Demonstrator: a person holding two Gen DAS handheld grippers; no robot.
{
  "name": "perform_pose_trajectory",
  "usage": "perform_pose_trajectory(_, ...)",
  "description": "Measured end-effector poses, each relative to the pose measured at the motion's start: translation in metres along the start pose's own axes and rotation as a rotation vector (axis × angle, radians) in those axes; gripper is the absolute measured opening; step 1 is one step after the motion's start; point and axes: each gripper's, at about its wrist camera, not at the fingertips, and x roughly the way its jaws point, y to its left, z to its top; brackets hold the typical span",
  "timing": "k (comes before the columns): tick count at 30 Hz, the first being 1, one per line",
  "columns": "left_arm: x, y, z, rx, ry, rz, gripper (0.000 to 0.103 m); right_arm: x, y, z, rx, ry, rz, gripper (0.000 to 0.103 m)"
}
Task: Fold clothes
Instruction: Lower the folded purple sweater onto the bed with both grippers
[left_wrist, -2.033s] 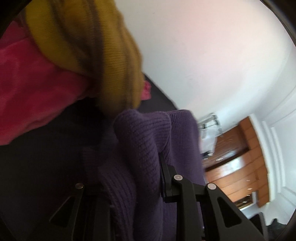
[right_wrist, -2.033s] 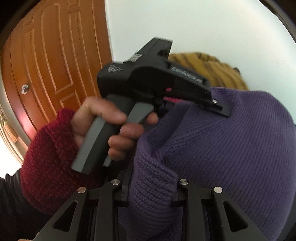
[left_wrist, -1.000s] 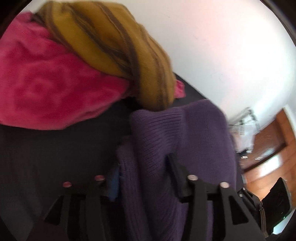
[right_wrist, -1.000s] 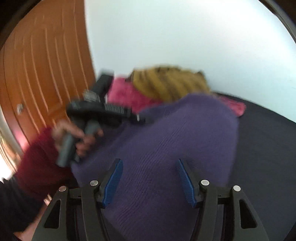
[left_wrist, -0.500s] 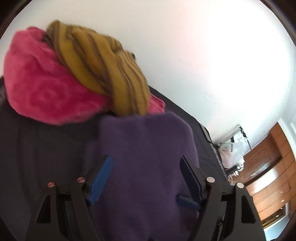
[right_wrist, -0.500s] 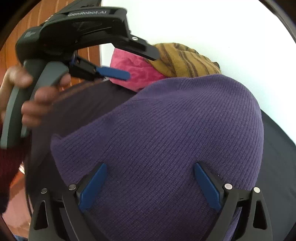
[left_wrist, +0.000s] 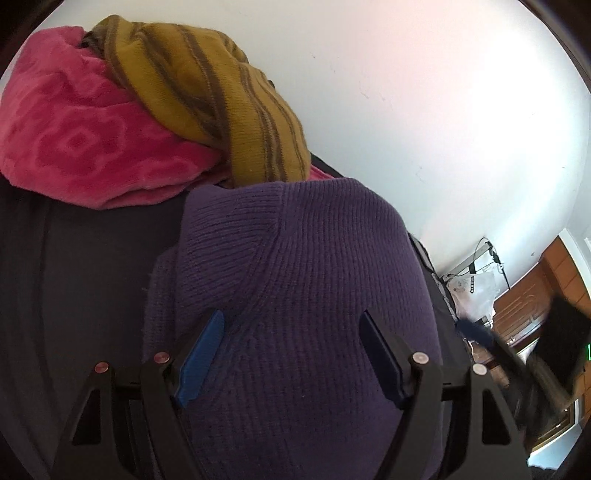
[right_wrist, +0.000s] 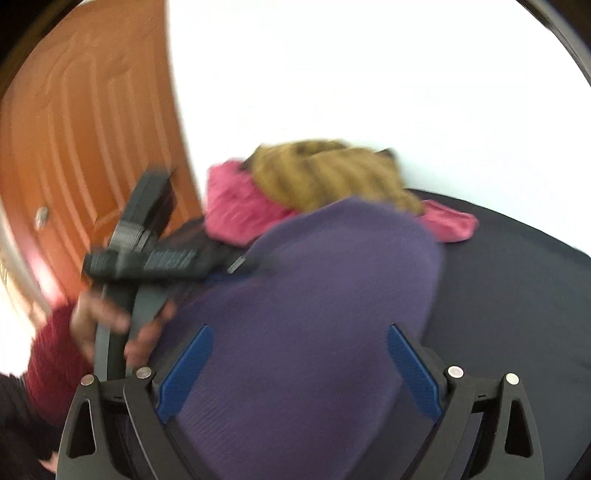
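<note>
A purple knit sweater (left_wrist: 303, 295) lies folded in a mound on the black surface (left_wrist: 74, 277). My left gripper (left_wrist: 291, 317) hangs just over its near part, open, and the blue pads (left_wrist: 201, 354) stand apart from the knit. In the right wrist view the same sweater (right_wrist: 325, 295) fills the middle, blurred. My right gripper (right_wrist: 300, 331) is open wide above it and nothing is pinched between its pads. A hand (right_wrist: 110, 321) in a red sleeve holds the left gripper at the left of that view.
A pink fleece garment (left_wrist: 81, 140) with a mustard striped knit (left_wrist: 221, 103) on top is heaped behind the sweater, against the white wall. A wooden door (right_wrist: 74, 129) stands to the left. Bare black surface (right_wrist: 517, 295) lies to the right of the sweater.
Both grippers were shut on folds of the purple sweater; both have let go and opened. The sweater now rests on the black surface, and both grippers have drawn back from it.
</note>
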Motion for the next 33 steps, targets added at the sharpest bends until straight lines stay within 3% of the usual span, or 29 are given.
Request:
perform_pose_trajectory(3, -0.002, 0.001, -0.002, 0.004, -0.009, -0.014, 0.079, 0.006, -0.023, 0.025, 0.073, -0.022, 0.02, 0.097)
perform_pose_trajectory(7, -0.005, 0.006, -0.003, 0.004, -0.016, -0.038, 0.079, 0.018, -0.038, 0.053, 0.099, -0.033, 0.109, 0.097)
perform_pose_trajectory(11, -0.011, 0.031, -0.007, -0.035, -0.03, -0.092, 0.079, 0.051, -0.043, 0.064, 0.105, 0.025, 0.205, 0.097)
perform_pose_trajectory(13, -0.011, 0.038, -0.008, -0.064, -0.04, -0.117, 0.079, 0.071, -0.047, 0.063, 0.117, 0.077, 0.206, 0.097)
perform_pose_trajectory(17, -0.011, 0.046, -0.009, -0.097, -0.045, -0.142, 0.079, 0.109, -0.052, 0.051, 0.106, 0.173, 0.151, 0.097)
perform_pose_trajectory(23, -0.011, 0.044, -0.009, -0.092, -0.047, -0.134, 0.079, 0.13, -0.041, 0.042, -0.003, 0.223, 0.061, 0.097)
perform_pose_trajectory(27, -0.014, 0.049, -0.009, -0.096, -0.049, -0.137, 0.079, 0.137, -0.029, 0.032, -0.109, 0.215, -0.018, 0.098)
perform_pose_trajectory(33, -0.009, 0.047, 0.0, -0.101, -0.05, -0.151, 0.079, 0.126, -0.024, 0.022, -0.159, 0.157, -0.067, 0.097)
